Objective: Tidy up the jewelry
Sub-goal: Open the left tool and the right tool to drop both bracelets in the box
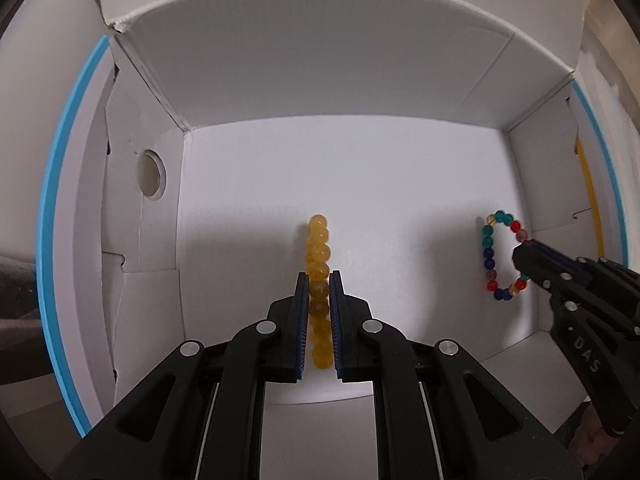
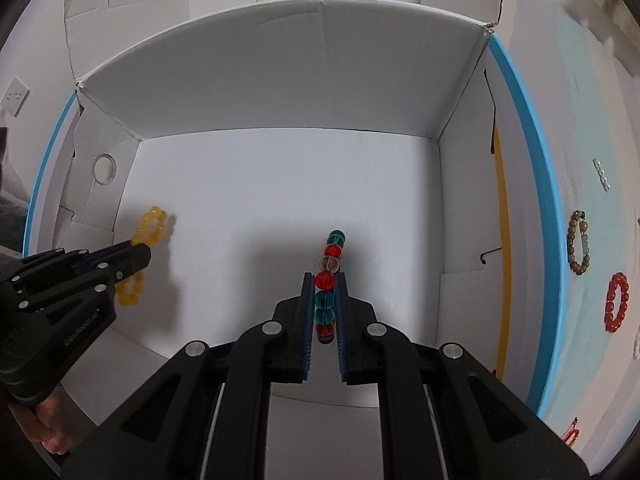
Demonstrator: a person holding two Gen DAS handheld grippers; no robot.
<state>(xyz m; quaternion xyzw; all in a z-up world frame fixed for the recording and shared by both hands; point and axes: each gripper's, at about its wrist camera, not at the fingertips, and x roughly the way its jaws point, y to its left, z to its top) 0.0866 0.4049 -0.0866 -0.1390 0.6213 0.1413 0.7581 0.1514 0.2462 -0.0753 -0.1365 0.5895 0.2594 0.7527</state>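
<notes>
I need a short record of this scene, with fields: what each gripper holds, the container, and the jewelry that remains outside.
left gripper: shut on the yellow bead bracelet, inside the box
right gripper: shut on the multicolour bead bracelet, inside the box
container: white cardboard box, open on top
outside, on the surface right of the box: red bead bracelet, brown bead bracelet

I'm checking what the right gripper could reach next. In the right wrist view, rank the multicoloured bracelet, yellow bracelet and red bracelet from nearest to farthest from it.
1. Multicoloured bracelet, clamped in the right gripper.
2. Yellow bracelet, left, inside the box.
3. Red bracelet, right, outside the box.
</notes>
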